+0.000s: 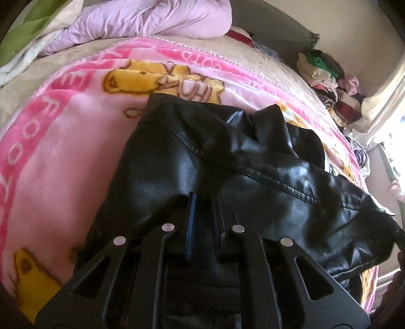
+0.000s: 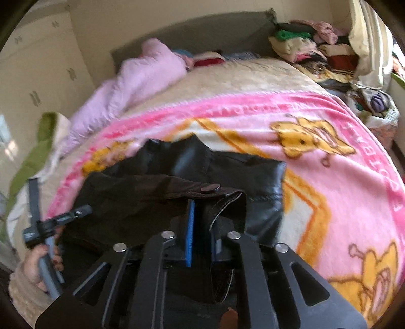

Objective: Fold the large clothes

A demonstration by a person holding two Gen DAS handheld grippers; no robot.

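Observation:
A black leather jacket [image 1: 202,157] lies crumpled on a pink cartoon blanket [image 1: 63,151] that covers the bed. My left gripper [image 1: 205,205] is down on the jacket's near part, its blue pads close together with dark leather pinched between them. In the right wrist view the jacket [image 2: 141,192] shows a hem with a snap button [image 2: 210,188]. My right gripper [image 2: 202,217] stands slightly open at that hem. A curled leather edge sits between its fingers, against the right one and clear of the left blue pad. A hand [image 2: 38,263] at the left holds the other gripper's handle.
A lilac duvet [image 2: 126,83] is bunched at the bed's far left, by a green cloth [image 1: 30,22]. Stacks of folded clothes [image 2: 303,45] sit at the far right corner. A cream wardrobe [image 2: 38,63] stands to the left. Bare pink blanket [image 2: 341,202] spreads to the jacket's right.

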